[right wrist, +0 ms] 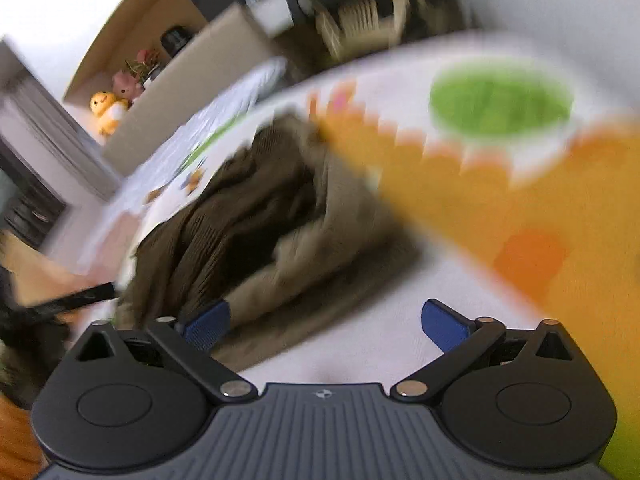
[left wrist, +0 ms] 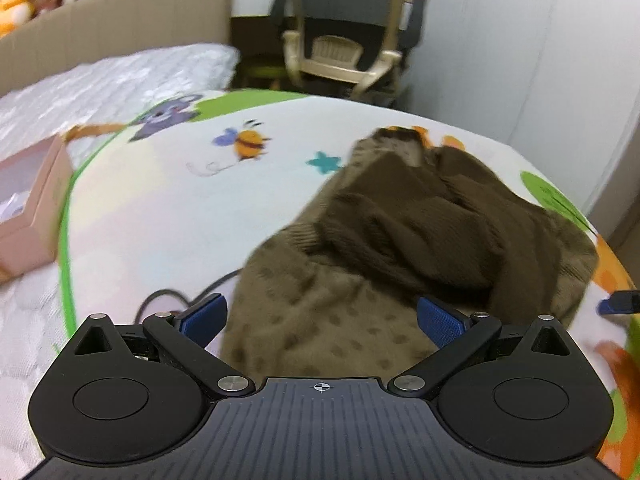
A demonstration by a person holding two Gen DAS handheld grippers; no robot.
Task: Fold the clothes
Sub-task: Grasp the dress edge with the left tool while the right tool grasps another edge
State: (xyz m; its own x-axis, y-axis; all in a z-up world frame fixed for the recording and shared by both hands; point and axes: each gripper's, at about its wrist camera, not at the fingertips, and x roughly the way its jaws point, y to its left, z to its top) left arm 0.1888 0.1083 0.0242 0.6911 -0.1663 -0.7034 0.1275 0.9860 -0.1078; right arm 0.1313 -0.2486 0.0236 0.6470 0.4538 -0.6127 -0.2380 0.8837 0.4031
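Observation:
A brown knitted sweater (left wrist: 400,248) lies crumpled on a cartoon-printed play mat (left wrist: 168,208), its dotted light-brown part nearest me and a darker ribbed part bunched on top. My left gripper (left wrist: 322,316) is open, its blue pads on either side of the sweater's near edge, holding nothing. In the right wrist view the same sweater (right wrist: 248,216) lies left of centre, blurred. My right gripper (right wrist: 326,322) is open and empty, its left pad (right wrist: 208,322) at the sweater's near edge. The right gripper's tip also shows in the left wrist view (left wrist: 618,302), at the sweater's right side.
A pink open box (left wrist: 30,208) sits at the mat's left edge. A dark cable (left wrist: 176,296) lies by the sweater. A beige headboard (left wrist: 120,28) with plush toys (left wrist: 16,4) and a desk chair (left wrist: 348,36) stand behind the bed.

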